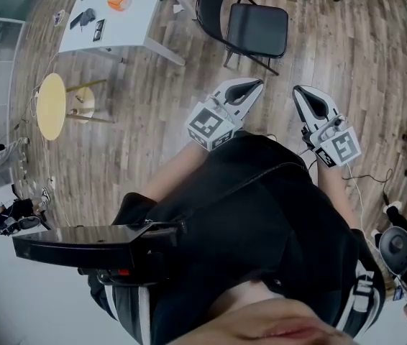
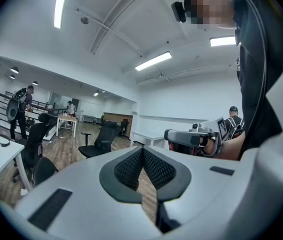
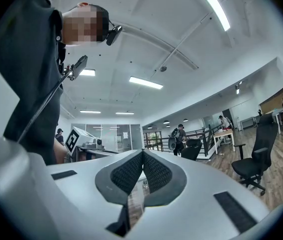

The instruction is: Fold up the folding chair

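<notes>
The black folding chair stands unfolded on the wood floor at the top of the head view, its seat flat and its backrest towards the white table. My left gripper is held level a short way in front of the chair, shut and empty. My right gripper is beside it on the right, also shut with nothing in it. Neither gripper touches the chair. In the left gripper view the pads meet with no gap. The pads in the right gripper view do the same.
A white table with an orange object and small dark items stands left of the chair. A round yellow stool is further left. Black office chairs, desks and other people are around the room. Cables lie on the floor at the right.
</notes>
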